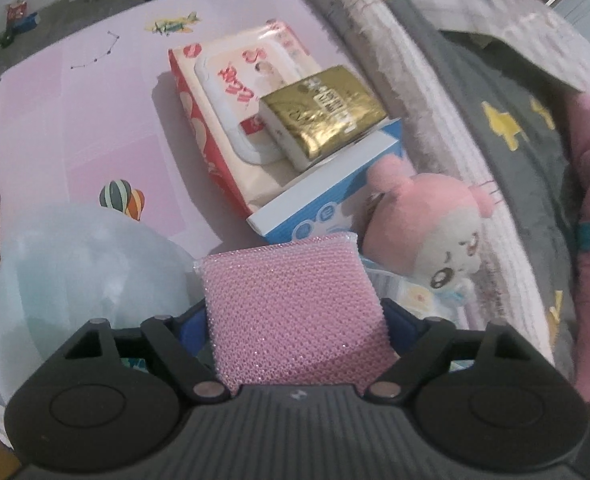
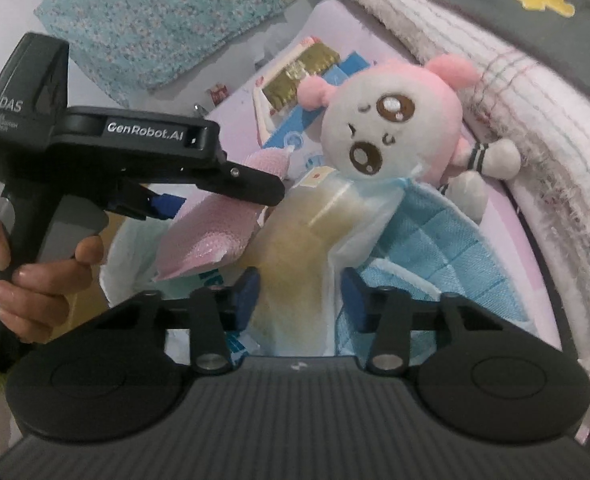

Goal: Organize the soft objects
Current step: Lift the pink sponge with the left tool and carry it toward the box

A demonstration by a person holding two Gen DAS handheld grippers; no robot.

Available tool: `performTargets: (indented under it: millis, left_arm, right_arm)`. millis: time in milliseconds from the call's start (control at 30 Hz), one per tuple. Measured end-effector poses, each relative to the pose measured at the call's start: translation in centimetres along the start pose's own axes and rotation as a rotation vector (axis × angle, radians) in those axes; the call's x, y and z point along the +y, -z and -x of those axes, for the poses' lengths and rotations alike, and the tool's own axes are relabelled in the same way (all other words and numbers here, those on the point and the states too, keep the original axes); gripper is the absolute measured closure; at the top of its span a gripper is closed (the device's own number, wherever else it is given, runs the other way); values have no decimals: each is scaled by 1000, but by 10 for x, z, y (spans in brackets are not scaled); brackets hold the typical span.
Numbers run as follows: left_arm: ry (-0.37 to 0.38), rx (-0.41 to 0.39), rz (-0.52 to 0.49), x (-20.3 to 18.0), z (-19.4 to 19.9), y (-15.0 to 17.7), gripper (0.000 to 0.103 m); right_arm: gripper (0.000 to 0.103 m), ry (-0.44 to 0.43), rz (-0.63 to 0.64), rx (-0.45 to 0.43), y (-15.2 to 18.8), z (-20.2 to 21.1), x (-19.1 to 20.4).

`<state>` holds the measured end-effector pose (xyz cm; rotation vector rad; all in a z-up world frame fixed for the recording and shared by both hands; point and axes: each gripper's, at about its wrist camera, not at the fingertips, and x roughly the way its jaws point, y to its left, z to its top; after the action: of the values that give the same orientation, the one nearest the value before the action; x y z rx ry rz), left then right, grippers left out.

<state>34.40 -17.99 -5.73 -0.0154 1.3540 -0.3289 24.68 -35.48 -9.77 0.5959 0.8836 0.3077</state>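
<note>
Sponge [image 1: 295, 312], pink mesh, sits clamped in your left gripper [image 1: 295, 320], just beside the plush doll [image 1: 427, 232]. Your right gripper [image 2: 301, 300] pinches a clear-wrapped yellow cloth [image 2: 307, 248] below the doll.

We see both views lit evenly and rather dimly, with a cool cast and soft shadows only; a faint one lies left of the wipes pack [image 1: 231, 120] on the pink mat [image 1: 75, 128]. Glare shows on the gold foil packet [image 1: 327, 108]. Both pictures are soft and grainy. Fisheye bending curves the blanket edge [image 2: 535, 128] strongly, and the corners darken. The pale blue bag [image 1: 75, 272] nearest the lens is blurred.
</note>
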Motion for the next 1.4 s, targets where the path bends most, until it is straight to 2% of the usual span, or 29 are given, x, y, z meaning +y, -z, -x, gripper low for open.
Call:
performTargets:
  millis: [100, 400, 833, 1133, 1400]
  left_arm:
    - [14, -30, -11, -3, 12, 6, 17]
    - [83, -123, -29, -9, 51, 24, 18]
    - [166, -296, -27, 13, 145, 68, 18]
    - [175, -431, 32, 73, 216, 118, 18]
    - [107, -544, 138, 156, 264, 161, 18]
  right_arm:
    - [74, -18, 0, -33, 2, 10, 1]
    - [78, -74, -44, -119, 7, 37, 6]
    - [80, -122, 5, -270, 22, 108, 55]
    - [80, -202, 114, -303, 36, 137, 129]
    - [80, -302, 204, -241, 38, 111, 214]
